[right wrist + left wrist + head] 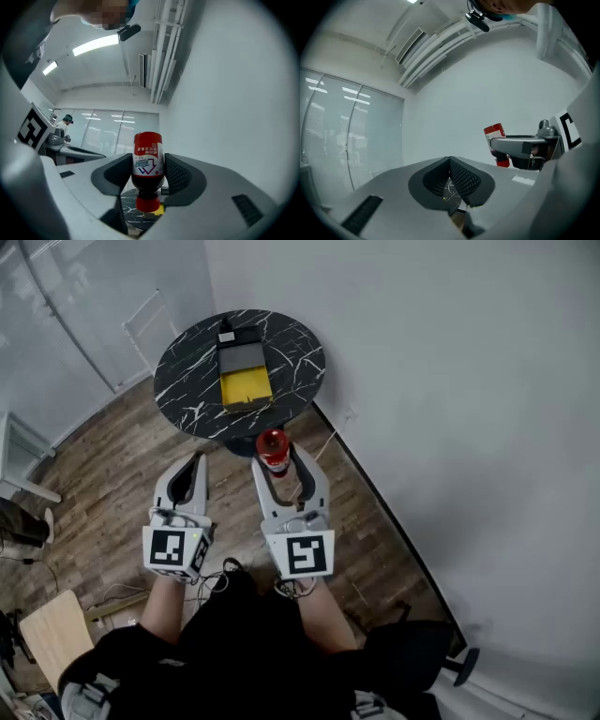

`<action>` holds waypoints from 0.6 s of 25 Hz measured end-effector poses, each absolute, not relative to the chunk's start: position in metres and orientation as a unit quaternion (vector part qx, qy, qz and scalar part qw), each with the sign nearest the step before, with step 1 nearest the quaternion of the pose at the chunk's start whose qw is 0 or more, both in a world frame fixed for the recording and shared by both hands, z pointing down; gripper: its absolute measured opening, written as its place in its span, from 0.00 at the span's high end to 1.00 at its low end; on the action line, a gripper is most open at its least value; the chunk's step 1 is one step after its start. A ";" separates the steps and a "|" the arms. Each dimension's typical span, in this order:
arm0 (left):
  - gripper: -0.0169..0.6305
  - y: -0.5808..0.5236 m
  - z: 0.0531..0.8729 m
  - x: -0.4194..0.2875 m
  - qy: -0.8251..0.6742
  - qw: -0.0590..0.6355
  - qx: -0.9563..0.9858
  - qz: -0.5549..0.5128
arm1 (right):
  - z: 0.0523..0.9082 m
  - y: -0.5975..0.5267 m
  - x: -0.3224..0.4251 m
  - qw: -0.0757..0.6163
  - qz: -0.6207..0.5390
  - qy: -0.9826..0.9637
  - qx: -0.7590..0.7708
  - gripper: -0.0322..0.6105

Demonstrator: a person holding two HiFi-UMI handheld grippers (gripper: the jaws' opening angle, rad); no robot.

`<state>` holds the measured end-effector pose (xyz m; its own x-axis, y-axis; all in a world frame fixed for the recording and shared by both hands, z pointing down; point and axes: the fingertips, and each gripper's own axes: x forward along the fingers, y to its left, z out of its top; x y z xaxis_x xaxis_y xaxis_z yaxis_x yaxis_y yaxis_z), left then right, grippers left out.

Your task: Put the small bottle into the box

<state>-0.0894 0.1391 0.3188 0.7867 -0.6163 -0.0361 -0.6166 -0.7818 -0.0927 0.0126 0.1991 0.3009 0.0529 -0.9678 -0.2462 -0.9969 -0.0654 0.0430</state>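
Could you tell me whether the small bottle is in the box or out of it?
Out: the small bottle is clamped in the right gripper, short of the box on the table.

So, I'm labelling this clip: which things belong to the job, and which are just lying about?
Job: small bottle, held in the right gripper; box; table.
Lying about: idle left gripper, wooden board, floor cables.

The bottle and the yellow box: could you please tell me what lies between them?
Only bare tabletop, seen in the head view, separates the bottle from the box.
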 end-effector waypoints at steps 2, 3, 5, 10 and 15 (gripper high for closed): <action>0.98 0.151 0.321 -0.084 0.328 0.047 -0.943 0.000 | 0.299 0.211 0.019 0.067 0.112 0.681 -0.721 0.63; 0.98 0.156 0.322 -0.081 0.329 0.047 -0.943 -0.001 | 0.298 0.216 0.021 0.066 0.114 0.682 -0.719 0.63; 0.98 0.164 0.324 -0.078 0.333 0.048 -0.942 -0.004 | 0.299 0.225 0.024 0.062 0.115 0.686 -0.716 0.63; 0.98 0.179 0.328 -0.073 0.348 0.045 -0.936 -0.005 | 0.301 0.240 0.031 0.057 0.108 0.701 -0.702 0.63; 0.98 0.188 0.334 -0.069 0.361 0.046 -0.931 -0.017 | 0.309 0.247 0.038 0.055 0.102 0.712 -0.692 0.63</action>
<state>-0.0688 0.1880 0.3337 0.7391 -0.6736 -0.0021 -0.6706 -0.7354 -0.0980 0.0379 0.2467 0.3091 -0.0353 -0.9752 -0.2185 -0.9974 0.0207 0.0688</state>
